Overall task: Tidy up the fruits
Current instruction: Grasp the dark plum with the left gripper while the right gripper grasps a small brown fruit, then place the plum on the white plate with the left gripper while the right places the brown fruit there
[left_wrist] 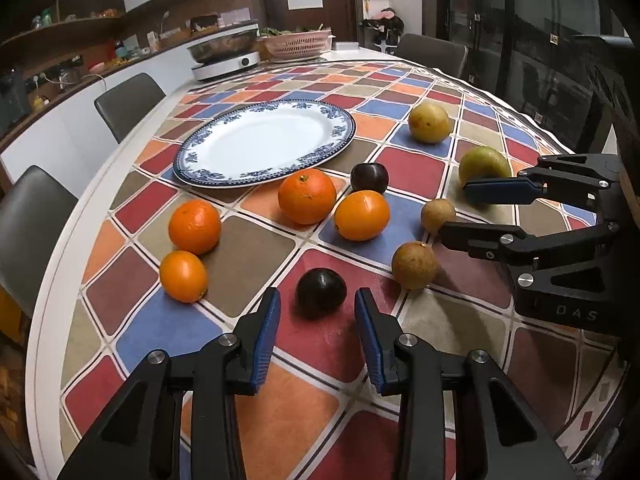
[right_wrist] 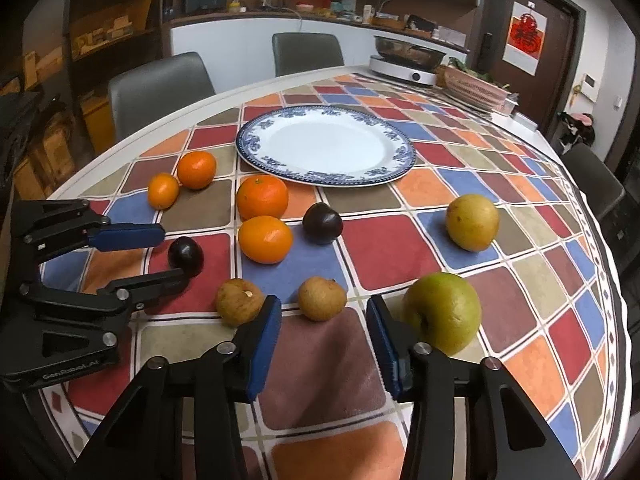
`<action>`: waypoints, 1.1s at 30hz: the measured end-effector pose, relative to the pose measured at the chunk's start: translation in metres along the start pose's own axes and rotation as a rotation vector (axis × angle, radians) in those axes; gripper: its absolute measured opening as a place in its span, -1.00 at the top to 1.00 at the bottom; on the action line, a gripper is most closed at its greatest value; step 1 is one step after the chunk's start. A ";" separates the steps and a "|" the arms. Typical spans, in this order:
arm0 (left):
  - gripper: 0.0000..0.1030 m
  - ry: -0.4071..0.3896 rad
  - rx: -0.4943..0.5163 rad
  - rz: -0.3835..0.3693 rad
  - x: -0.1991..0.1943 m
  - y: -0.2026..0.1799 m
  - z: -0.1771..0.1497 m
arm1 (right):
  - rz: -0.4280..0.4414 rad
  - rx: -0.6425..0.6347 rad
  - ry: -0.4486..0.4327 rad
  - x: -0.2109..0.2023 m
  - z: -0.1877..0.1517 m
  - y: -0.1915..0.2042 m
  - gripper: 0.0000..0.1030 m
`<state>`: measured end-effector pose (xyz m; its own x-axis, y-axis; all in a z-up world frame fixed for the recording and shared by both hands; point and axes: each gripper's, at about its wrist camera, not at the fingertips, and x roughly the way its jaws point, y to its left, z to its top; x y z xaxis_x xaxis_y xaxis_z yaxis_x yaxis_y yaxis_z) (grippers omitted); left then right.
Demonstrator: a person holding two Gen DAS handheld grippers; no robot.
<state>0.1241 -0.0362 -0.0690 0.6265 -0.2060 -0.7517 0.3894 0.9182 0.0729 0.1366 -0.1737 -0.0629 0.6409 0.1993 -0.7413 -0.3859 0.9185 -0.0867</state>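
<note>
Nothing is sorted yet: the plate (left_wrist: 208,152) sits bare while 4 oranges, 2 dark plums and 4 pears lie loose on the tablecloth (left_wrist: 256,248), with the left gripper (left_wrist: 318,312) and right gripper (right_wrist: 322,312) both narrowly parted, holding nothing.

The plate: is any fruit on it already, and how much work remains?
Nothing looks done: the plate holds no fruit. In hand: neither gripper holds anything; the left gripper frames a dark plum, the right gripper a small brown fruit. Left: every fruit lies on the tablecloth.
</note>
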 end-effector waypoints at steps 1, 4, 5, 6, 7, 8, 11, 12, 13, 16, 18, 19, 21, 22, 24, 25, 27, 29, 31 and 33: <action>0.26 0.008 0.000 0.000 0.002 0.000 0.000 | 0.001 -0.002 0.004 0.001 0.000 0.000 0.19; 0.30 0.022 -0.001 -0.009 0.006 0.000 0.002 | 0.018 0.001 0.019 0.006 0.001 -0.002 0.19; 0.30 0.028 -0.002 -0.014 0.008 0.000 0.002 | 0.024 0.001 0.023 0.008 0.001 -0.002 0.19; 0.31 0.033 -0.005 -0.016 0.009 0.001 0.003 | 0.028 -0.001 0.025 0.009 0.002 -0.003 0.19; 0.33 0.034 -0.013 -0.021 0.010 0.002 0.003 | 0.029 -0.003 0.026 0.010 0.002 -0.003 0.24; 0.35 0.038 -0.018 -0.027 0.010 0.002 0.004 | 0.032 -0.006 0.029 0.011 0.002 -0.003 0.26; 0.42 0.046 -0.034 -0.034 0.013 0.004 0.006 | 0.042 0.001 0.034 0.014 0.004 -0.004 0.29; 0.43 0.049 -0.039 -0.035 0.013 0.004 0.007 | 0.046 0.004 0.036 0.014 0.005 -0.005 0.29; 0.44 0.050 -0.042 -0.036 0.013 0.004 0.008 | 0.048 0.007 0.035 0.015 0.005 -0.006 0.29; 0.45 0.056 -0.055 -0.042 0.013 0.006 0.008 | 0.054 0.004 0.046 0.017 0.007 -0.006 0.37; 0.45 0.059 -0.060 -0.042 0.013 0.006 0.008 | 0.058 0.006 0.051 0.018 0.008 -0.006 0.41; 0.46 0.060 -0.063 -0.041 0.013 0.006 0.008 | 0.059 0.006 0.052 0.019 0.008 -0.006 0.41; 0.46 0.061 -0.070 -0.039 0.012 0.007 0.008 | 0.057 0.008 0.051 0.018 0.008 -0.006 0.41; 0.46 0.059 -0.073 -0.040 0.010 0.007 0.008 | 0.058 0.009 0.050 0.018 0.008 -0.007 0.41; 0.46 0.054 -0.075 -0.037 0.008 0.007 0.010 | 0.055 0.015 0.042 0.016 0.009 -0.007 0.41; 0.46 0.048 -0.075 -0.039 0.006 0.007 0.011 | 0.055 0.018 0.037 0.014 0.009 -0.007 0.41; 0.46 0.039 -0.078 -0.042 0.002 0.007 0.014 | 0.052 0.026 0.023 0.009 0.010 -0.007 0.41; 0.46 0.032 -0.081 -0.040 -0.001 0.007 0.018 | 0.057 0.037 0.012 0.004 0.013 -0.008 0.41; 0.46 0.028 -0.087 -0.040 -0.004 0.009 0.023 | 0.058 0.044 -0.004 -0.001 0.017 -0.008 0.41; 0.46 0.025 -0.094 -0.034 -0.006 0.012 0.029 | 0.060 0.050 -0.018 -0.005 0.022 -0.009 0.41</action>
<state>0.1446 -0.0336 -0.0448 0.5966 -0.2305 -0.7687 0.3442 0.9388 -0.0144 0.1517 -0.1749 -0.0437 0.6293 0.2604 -0.7322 -0.3907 0.9205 -0.0084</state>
